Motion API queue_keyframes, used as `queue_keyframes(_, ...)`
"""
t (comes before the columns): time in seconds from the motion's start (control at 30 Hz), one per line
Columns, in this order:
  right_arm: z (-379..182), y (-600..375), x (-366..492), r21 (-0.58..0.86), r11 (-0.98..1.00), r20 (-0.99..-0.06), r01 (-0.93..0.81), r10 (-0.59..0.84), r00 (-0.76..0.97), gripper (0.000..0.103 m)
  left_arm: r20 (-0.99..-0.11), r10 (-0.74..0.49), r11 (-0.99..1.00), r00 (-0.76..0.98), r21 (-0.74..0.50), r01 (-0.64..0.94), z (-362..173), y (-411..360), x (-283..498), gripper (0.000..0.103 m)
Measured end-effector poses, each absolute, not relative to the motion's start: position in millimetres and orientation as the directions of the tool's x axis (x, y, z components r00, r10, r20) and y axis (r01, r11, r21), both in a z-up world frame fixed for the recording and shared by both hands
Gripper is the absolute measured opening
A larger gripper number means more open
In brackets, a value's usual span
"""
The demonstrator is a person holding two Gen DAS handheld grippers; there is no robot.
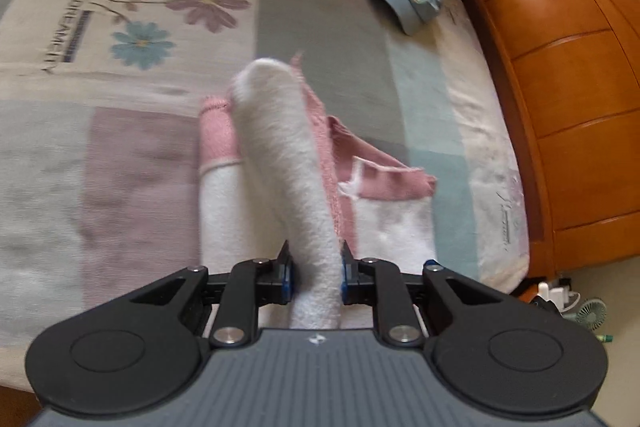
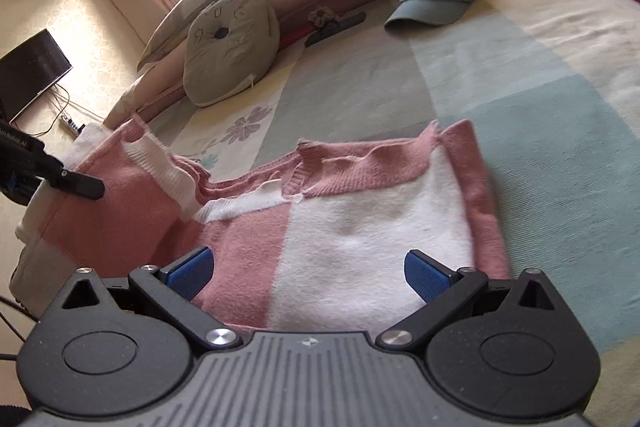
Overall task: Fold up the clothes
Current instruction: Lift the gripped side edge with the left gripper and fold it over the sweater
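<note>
Left wrist view: the left gripper [image 1: 316, 273] pinches a white sleeve [image 1: 280, 147] of the pink-and-white sweater [image 1: 384, 223], its long axis running from the jaws toward frame centre, above the body spread on the bed [image 1: 120, 147].

Right wrist view: the right gripper [image 2: 308, 273] stands spread and empty just over the sweater [image 2: 360, 227], which lies straight ahead. Only here does the left gripper [image 2: 80, 185] show at left edge, raising the sleeve, so that hand looks best placed for the fold. A blue cap [image 2: 436, 1] sits at upper right.

— Any writing you can read?
— "DREAMCITY", or close to it, printed sideways on the bedsheet [image 1: 64, 31] beside the flower pattern.
— Anything else?
— Stitched letters on the grey cushion [image 2: 230, 47], too distorted to read. A small white label on the left gripper [image 2: 14, 144] is cut off.
</note>
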State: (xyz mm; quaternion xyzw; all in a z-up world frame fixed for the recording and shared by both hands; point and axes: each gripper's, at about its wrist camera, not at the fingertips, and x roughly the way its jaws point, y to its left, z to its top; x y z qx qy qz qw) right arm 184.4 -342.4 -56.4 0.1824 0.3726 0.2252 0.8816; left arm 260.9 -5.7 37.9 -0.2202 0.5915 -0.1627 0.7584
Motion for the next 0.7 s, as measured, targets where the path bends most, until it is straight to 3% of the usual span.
queue_keyframes(0.33, -30, -380, 170, 0.419, 0.867, -0.555, -0.269, 0.479, 0.681, 0.103, -0.834, -0.521, 0.852, 0.182, -0.52, 0.06, 39, -66, 280, 0.018)
queue_keyframes(0.7, -17, -401, 130, 0.358, 0.885, -0.594, -0.296, 0.461, 0.659, 0.103, -0.835, -0.542, 0.84, 0.093, -0.535, 0.092, 7, -123, 303, 0.018)
